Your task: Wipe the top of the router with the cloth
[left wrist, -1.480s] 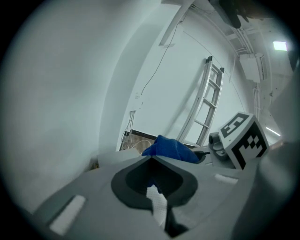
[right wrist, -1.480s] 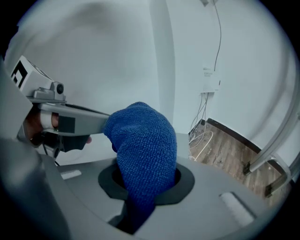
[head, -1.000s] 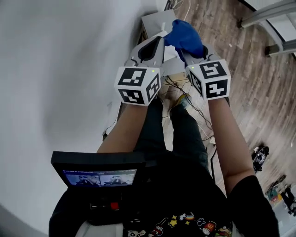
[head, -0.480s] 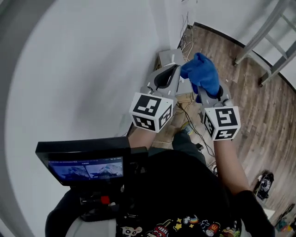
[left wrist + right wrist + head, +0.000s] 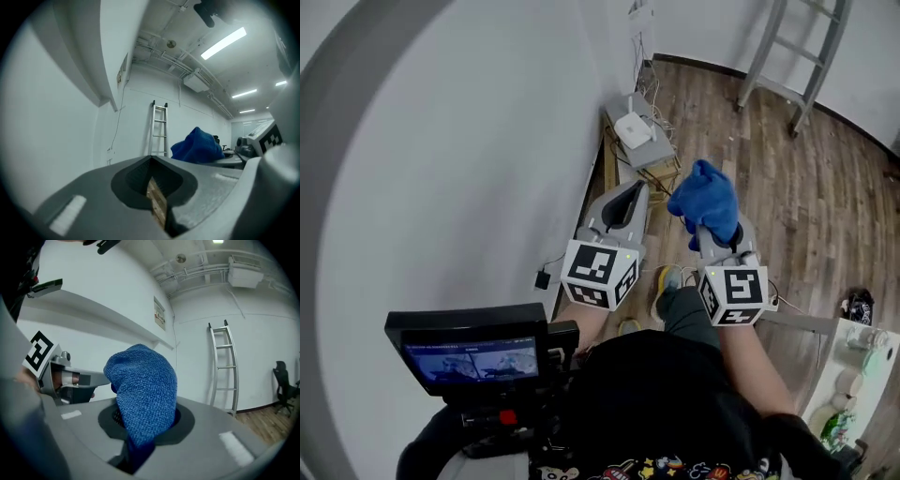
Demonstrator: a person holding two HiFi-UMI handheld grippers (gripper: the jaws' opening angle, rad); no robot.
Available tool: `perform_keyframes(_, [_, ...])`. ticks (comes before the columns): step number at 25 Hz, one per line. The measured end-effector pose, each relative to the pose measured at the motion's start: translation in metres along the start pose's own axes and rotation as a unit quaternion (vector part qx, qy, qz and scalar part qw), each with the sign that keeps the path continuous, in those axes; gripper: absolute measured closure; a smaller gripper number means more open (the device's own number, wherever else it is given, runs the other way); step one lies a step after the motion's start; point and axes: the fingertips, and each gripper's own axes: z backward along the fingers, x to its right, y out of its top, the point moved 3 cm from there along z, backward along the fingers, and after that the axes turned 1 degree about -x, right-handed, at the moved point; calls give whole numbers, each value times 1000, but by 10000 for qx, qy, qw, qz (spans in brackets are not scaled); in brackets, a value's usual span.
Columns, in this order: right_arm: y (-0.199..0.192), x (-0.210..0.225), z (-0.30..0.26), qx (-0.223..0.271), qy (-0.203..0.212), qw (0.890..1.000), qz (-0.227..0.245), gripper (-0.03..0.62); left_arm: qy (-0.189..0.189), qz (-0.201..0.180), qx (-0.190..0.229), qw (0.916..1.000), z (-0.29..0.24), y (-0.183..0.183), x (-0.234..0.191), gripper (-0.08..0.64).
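Note:
In the head view a small white router (image 5: 632,129) lies on a grey box (image 5: 653,153) against the wall, well beyond both grippers. My right gripper (image 5: 705,225) is shut on a bunched blue cloth (image 5: 705,199), which bulges up out of its jaws. The right gripper view shows the cloth (image 5: 143,392) pinched low in the right gripper (image 5: 138,439). My left gripper (image 5: 633,190) is shut and empty, level with the right one; in its own view the left gripper (image 5: 153,185) has its jaws closed together, with the cloth (image 5: 197,146) off to its right. Both grippers point out into the room, not at the router.
A white wall runs along the left. Cables (image 5: 649,77) trail by the wall behind the router. A metal ladder (image 5: 789,58) leans at the far end of the wooden floor (image 5: 825,206). A small monitor (image 5: 473,356) hangs at the person's chest. A cluttered surface (image 5: 853,370) sits lower right.
Both grippers have drawn back from over the router toward the person, and the view has swung up. The router now lies clear beyond them. The cloth stays in the right gripper.

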Motion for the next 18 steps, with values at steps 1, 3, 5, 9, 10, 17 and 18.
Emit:
perform_keyframes(1, [7, -4, 16, 53, -1, 10000, 19, 494, 14, -13, -22, 10000, 13, 1, 11, 558])
perform_keyframes(3, [21, -1, 43, 214, 23, 9998, 25, 494, 97, -50, 17, 9999, 31, 7, 35, 558])
perform_keyframes(5, [27, 5, 67, 300, 127, 9994, 85, 494, 219, -72, 66, 9997, 44, 10, 62, 558])
perform_keyframes(9, [37, 14, 82, 359, 265, 9988, 225, 497, 373, -49, 165, 9992, 52, 17, 80, 558])
perform_keyframes(10, [40, 12, 82, 384, 273, 9986, 243, 497, 401, -35, 194, 9990, 54, 18, 79, 558])
perform_keyframes(17, [40, 1, 80, 434, 317, 9980, 347, 497, 314, -99, 241, 9992, 51, 20, 82, 558])
perform_keyframes(18, [39, 2, 80, 427, 306, 9980, 346, 497, 297, -126, 258, 9991, 50, 22, 84, 558])
